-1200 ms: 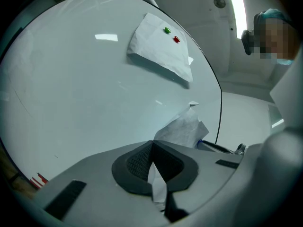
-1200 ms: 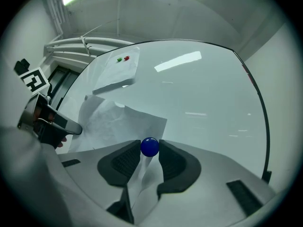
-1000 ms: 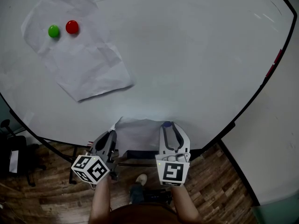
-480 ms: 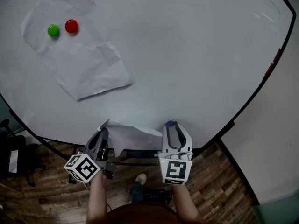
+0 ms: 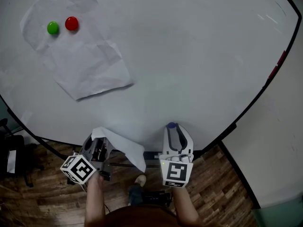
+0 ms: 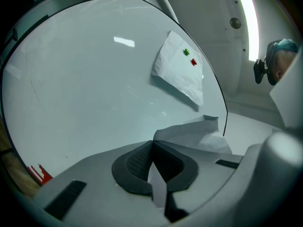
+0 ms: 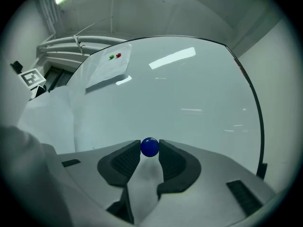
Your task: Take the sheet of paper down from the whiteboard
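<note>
A: Where is the sheet of paper (image 5: 124,149) at this moment?

B: It is in the left hand-held gripper (image 6: 152,150), at the lower left of the head view. The jaws are pressed together on one edge of it. The rest of the sheet hangs free and creased towards the middle of the frame, below the lower rim of the whiteboard (image 5: 189,56) and above the wooden floor (image 5: 227,188). I cannot tell if some corner touches the board.

A: And the right hand-held gripper (image 7: 150,148)?

B: It is at the lower centre of the head view, with its tips at the bottom edge of the board. Its jaws are pinching a small blue magnet (image 7: 150,147), one pad on each side of the ball. No paper is between them.

A: Is there other paper on the board?

B: Yes, a second sheet (image 5: 80,65) lies flat on the board at the upper left, well apart from both grippers. It is wrinkled and tilted. A green magnet (image 5: 52,28) and a red magnet (image 5: 71,23) sit side by side near its top edge, the green one to the left.
</note>
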A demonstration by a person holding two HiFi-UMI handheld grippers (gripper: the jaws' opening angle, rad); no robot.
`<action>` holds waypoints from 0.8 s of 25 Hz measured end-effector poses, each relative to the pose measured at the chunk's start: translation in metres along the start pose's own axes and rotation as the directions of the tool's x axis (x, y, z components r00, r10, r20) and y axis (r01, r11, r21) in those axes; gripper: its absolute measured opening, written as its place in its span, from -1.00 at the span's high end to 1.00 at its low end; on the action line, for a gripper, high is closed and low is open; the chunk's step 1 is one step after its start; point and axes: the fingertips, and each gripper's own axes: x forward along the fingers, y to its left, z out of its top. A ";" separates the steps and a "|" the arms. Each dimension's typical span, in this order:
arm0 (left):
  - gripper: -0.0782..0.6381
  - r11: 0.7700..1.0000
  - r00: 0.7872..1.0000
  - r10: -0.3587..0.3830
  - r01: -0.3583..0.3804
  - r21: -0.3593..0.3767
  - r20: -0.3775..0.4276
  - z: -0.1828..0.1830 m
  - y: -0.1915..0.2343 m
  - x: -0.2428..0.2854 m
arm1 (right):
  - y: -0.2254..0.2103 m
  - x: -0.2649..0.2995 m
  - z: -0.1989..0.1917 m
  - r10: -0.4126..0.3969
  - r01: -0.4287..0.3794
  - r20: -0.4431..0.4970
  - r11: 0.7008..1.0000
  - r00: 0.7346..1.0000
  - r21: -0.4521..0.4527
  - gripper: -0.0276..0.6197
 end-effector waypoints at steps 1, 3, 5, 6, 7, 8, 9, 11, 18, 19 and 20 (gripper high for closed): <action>0.72 1.000 1.000 -0.001 0.001 -0.002 0.001 -0.001 0.000 0.000 | 0.000 0.000 0.000 -0.001 0.001 0.002 1.000 1.000 0.001 0.50; 0.72 1.000 1.000 -0.005 0.005 -0.009 0.001 -0.002 0.001 0.001 | -0.001 0.001 -0.001 0.000 -0.001 0.011 1.000 1.000 0.013 0.50; 0.72 1.000 1.000 -0.009 0.009 -0.013 0.002 -0.002 0.001 0.002 | -0.002 0.001 -0.002 0.004 -0.004 0.007 1.000 1.000 0.016 0.50; 0.72 1.000 1.000 -0.009 0.009 -0.013 0.002 -0.002 0.002 0.002 | -0.002 0.002 -0.002 0.004 -0.004 0.004 1.000 1.000 0.014 0.50; 0.72 1.000 1.000 -0.009 0.009 -0.013 0.001 -0.002 0.002 0.002 | -0.002 0.002 -0.003 0.003 -0.003 0.002 1.000 1.000 0.012 0.50; 0.72 1.000 1.000 -0.009 0.009 -0.012 0.000 -0.002 0.003 0.003 | -0.003 0.002 -0.003 0.002 -0.002 0.001 1.000 1.000 0.011 0.50; 0.72 1.000 1.000 -0.010 0.010 -0.011 -0.001 -0.001 0.003 0.003 | -0.002 0.003 -0.003 0.001 -0.001 0.001 1.000 1.000 0.011 0.50; 0.72 1.000 1.000 -0.011 0.011 -0.009 0.000 0.000 0.003 0.004 | -0.002 0.003 -0.003 0.002 -0.002 0.002 1.000 1.000 0.007 0.50; 0.72 1.000 1.000 -0.010 0.010 -0.013 0.005 0.000 0.004 0.006 | 0.000 0.004 -0.003 0.006 -0.006 -0.002 1.000 1.000 -0.001 0.50; 0.72 1.000 1.000 -0.010 0.010 -0.015 0.005 0.000 0.004 0.006 | 0.000 0.004 -0.004 0.005 -0.005 -0.003 1.000 1.000 -0.002 0.50; 0.72 1.000 1.000 -0.011 0.011 -0.016 0.005 -0.001 0.005 0.006 | 0.000 0.004 -0.004 0.005 -0.005 -0.004 1.000 1.000 -0.003 0.50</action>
